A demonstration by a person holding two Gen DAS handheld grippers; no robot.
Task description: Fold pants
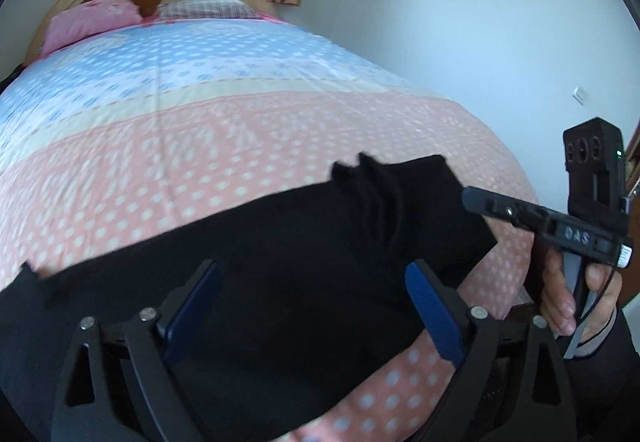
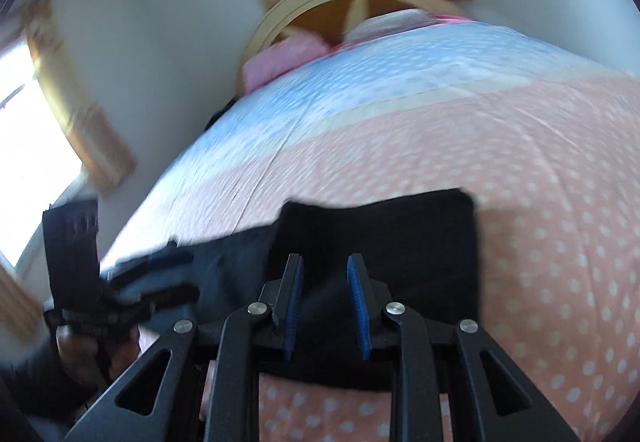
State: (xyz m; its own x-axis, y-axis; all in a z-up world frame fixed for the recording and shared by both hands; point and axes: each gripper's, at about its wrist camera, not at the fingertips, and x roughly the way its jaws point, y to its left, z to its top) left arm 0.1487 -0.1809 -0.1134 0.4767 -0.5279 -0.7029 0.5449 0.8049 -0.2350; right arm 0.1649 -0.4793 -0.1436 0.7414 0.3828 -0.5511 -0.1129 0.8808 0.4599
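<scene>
We see black pants (image 1: 288, 262) lying flat across the near end of the bed, on the pink dotted part of the cover. Plain dark fabric, laid out sideways from left to right. Far edge is bunched into small folds near the right end (image 2: 380, 230).

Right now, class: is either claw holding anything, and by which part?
Nothing is held. The left claw and right claw both hang open above the black pants on the bedspread.
</scene>
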